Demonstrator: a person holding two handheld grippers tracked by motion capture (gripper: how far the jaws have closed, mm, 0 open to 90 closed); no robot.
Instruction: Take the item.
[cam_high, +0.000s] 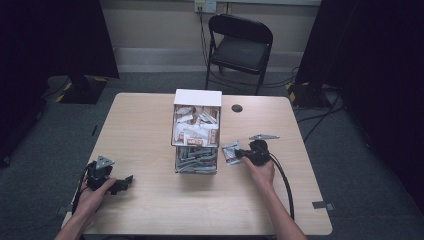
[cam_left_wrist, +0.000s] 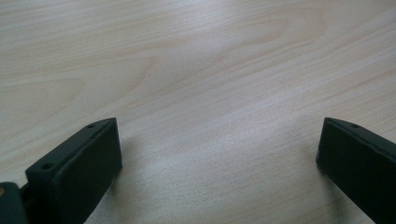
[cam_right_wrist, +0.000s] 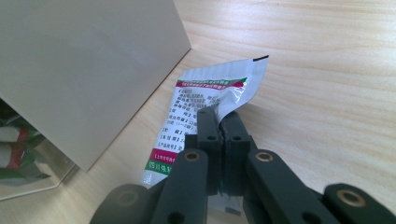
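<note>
The right gripper (cam_right_wrist: 219, 114) has its jaws clamped on a white foil sachet with green-and-red printed label (cam_right_wrist: 205, 100); the pinch sits at one edge of the sachet, which lies just beside the right-hand wall of the clear acrylic two-tier box with white top (cam_high: 197, 131) and appears to rest on, or close over, the pale wooden table (cam_high: 150, 125). In the high view the same sachet (cam_high: 231, 152) shows between that box and the right gripper (cam_high: 245, 154).

Step in hand, as judged: placing or carrying a single sachet next to the box. Procedure:

- Keep the clamp firm on the sealed edge — foil is slick, and a thin sachet can slide out sideways; do not pinch the filled middle.
- Hold the sachet clear of the box wall while moving it; a snag there could tip or shift the box.
- Let go only once the sachet is flat and supported by the table beside the box.

The left gripper (cam_high: 120, 184) rests well to the left of the box, near the table's front edge — its jaws stand wide apart with nothing but bare wood between them; leave it parked there.
</note>
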